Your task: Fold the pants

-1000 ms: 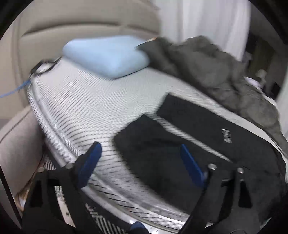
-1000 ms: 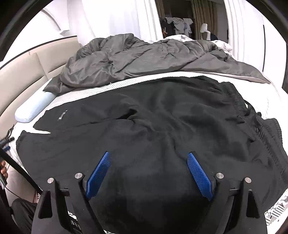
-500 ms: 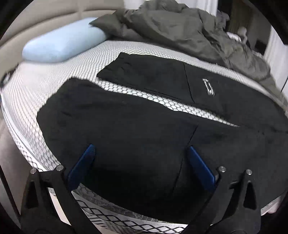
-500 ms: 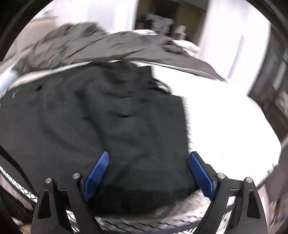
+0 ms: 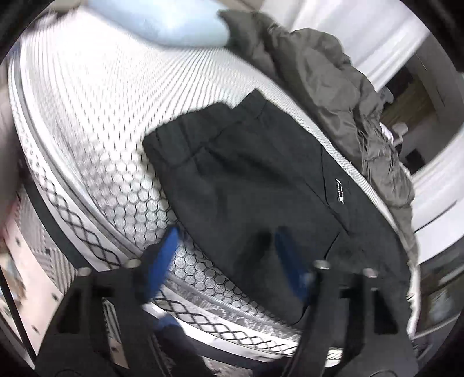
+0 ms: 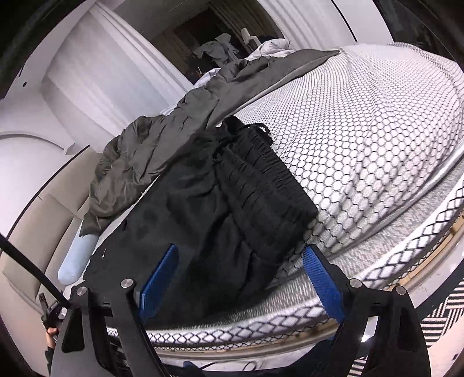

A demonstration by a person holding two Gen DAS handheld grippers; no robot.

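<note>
Across the honeycomb-patterned mattress [image 5: 95, 121] lie the black pants [image 5: 261, 185], both legs now stacked together; half a second ago a strip of mattress showed between the two legs in the left wrist view, and that strip is gone. The leg cuffs point toward 11 o'clock in that view, with the small white logo [image 5: 340, 191] at about 3 o'clock.

The left gripper [image 5: 224, 249] has dropped closer to the bed edge and tilted. Its jaws are closing, narrower than a second ago: the right blue pad sits over the near edge of the pants, the left pad over bare mattress, so fabric is between them, but blur hides whether the pads press on it yet. The light blue pillow [image 5: 179, 23] has slid up to 12 o'clock, the grey duvet [image 5: 333, 87] to 1 o'clock.

Seen from the right wrist, the right gripper [image 6: 240, 269] has swung along the bed to the waistband end. Its jaws stand wide open, gripping nothing, straddling the near corner of the pants [image 6: 220, 208] below the gathered elastic waistband [image 6: 261, 179]. A second ago they hovered over the middle of the spread-out pants.
</note>
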